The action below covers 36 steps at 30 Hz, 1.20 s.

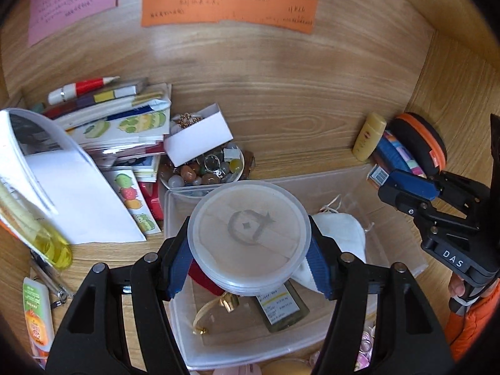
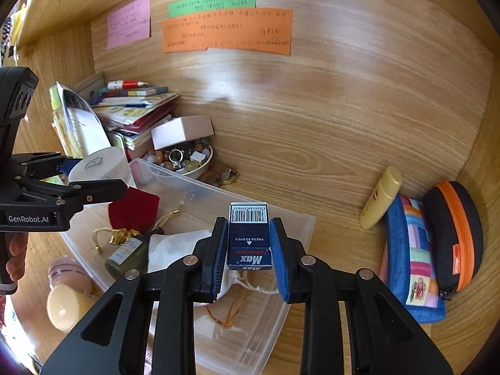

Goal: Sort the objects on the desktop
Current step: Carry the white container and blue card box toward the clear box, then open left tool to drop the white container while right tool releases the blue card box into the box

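Observation:
My left gripper [image 1: 250,268] is shut on a round translucent lidded tub [image 1: 248,234], held above a clear plastic bin [image 1: 312,176]. In the right wrist view the same left gripper [image 2: 93,175] and tub [image 2: 100,165] show at the left. My right gripper [image 2: 249,240] is shut on a dark blue "Max" staples box [image 2: 249,237] with a barcode end, over the bin's far rim [image 2: 193,184]. The left wrist view shows the right gripper [image 1: 387,186] at the right edge with that box [image 1: 379,175]. The bin holds a red pouch [image 2: 134,207], a small bottle [image 2: 125,254] and a white cloth bag [image 2: 175,247].
A bowl of polished stones [image 1: 203,172], a small white box [image 1: 197,139] and a stack of booklets [image 1: 125,125] sit at the back left. A yellow tube [image 2: 379,198], a patchwork pouch [image 2: 412,259] and a black-orange case [image 2: 453,237] lie at the right. Coloured notes [image 2: 228,29] hang on the back panel.

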Each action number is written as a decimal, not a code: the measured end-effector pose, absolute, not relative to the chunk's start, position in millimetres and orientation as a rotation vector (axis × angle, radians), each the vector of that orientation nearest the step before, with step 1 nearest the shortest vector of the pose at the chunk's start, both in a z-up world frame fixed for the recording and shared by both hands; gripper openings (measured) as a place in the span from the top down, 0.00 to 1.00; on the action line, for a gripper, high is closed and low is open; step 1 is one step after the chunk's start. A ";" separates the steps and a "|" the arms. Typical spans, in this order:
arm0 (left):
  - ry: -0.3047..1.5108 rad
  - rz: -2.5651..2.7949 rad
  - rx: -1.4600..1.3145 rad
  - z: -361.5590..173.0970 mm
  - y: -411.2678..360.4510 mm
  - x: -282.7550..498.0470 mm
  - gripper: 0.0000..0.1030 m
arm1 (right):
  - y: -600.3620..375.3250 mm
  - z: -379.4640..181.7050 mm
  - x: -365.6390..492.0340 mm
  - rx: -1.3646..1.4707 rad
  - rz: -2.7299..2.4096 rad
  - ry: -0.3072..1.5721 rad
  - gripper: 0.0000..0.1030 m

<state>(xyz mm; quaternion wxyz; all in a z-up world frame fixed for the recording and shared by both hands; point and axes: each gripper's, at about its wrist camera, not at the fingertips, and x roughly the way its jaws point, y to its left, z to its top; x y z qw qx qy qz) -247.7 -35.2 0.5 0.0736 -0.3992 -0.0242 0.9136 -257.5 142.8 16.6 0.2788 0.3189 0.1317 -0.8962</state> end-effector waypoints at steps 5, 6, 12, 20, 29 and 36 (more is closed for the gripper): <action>-0.044 2.723 -1.253 -7.4 -31.8 -259.9 0.37 | 130.8 10.8 -268.9 0.869 -2.386 0.384 0.76; -0.037 2.712 -1.265 -9.1 -30.7 -262.4 0.37 | 127.7 8.5 -271.1 0.874 -2.379 0.388 0.76; 0.023 2.665 -1.326 -20.7 -21.9 -270.9 0.37 | 117.1 -6.1 -279.6 0.914 -2.344 0.396 0.76; 0.104 2.596 -1.404 -40.1 -10.2 -275.7 0.37 | 104.9 -17.0 -278.6 0.943 -2.301 0.407 0.76; 0.139 2.570 -1.468 -52.6 -5.7 -279.5 0.37 | 91.6 -31.9 -274.9 0.969 -2.326 0.534 0.76; 0.145 2.563 -1.488 -54.5 0.2 -283.3 0.37 | 92.5 -31.9 -273.9 0.968 -2.335 0.554 0.76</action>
